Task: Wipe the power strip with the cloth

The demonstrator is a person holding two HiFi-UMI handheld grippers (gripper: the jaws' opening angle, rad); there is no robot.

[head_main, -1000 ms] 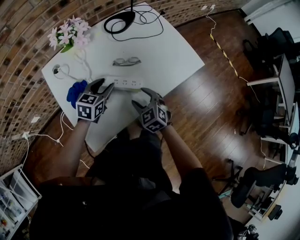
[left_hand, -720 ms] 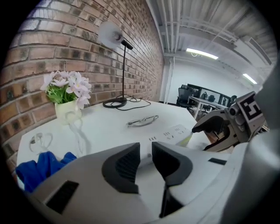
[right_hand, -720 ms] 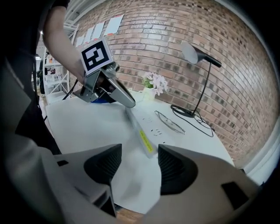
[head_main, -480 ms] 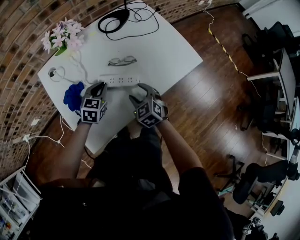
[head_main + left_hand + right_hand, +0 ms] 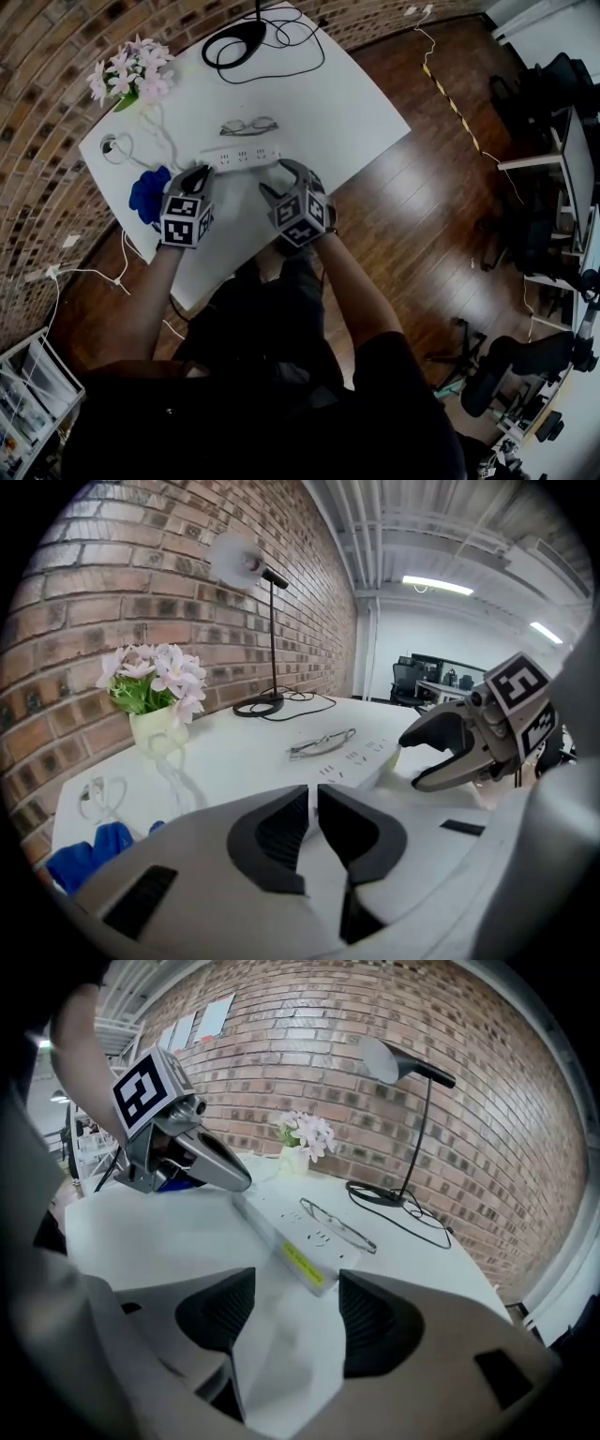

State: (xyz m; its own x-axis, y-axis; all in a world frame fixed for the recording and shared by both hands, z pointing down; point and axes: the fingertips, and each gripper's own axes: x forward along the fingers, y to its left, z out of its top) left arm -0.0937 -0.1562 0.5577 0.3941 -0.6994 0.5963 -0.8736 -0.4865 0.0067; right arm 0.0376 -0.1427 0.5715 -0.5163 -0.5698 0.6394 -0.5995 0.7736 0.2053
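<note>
The white power strip (image 5: 242, 157) lies across the middle of the white table (image 5: 356, 112). My left gripper (image 5: 199, 174) is at its left end with its jaws shut (image 5: 312, 808); nothing shows between them. The blue cloth (image 5: 148, 192) lies loose to the left of that gripper, also seen low down as the blue cloth (image 5: 89, 855). My right gripper (image 5: 278, 180) is at the strip's right end, jaws wide and just opening further. The power strip (image 5: 291, 1237) lies ahead of the right gripper (image 5: 295, 1283). A creased white sheet (image 5: 272, 1354) lies between its pads, unpressed.
Glasses (image 5: 249, 125) lie just behind the strip. A vase of pink flowers (image 5: 131, 73) stands at the back left. A desk lamp's black base (image 5: 239, 42) and cable sit at the far end. The table's near edge (image 5: 225, 272) is close to me.
My left gripper's jaws have closed from wide open. My right gripper has moved in towards the strip's right end.
</note>
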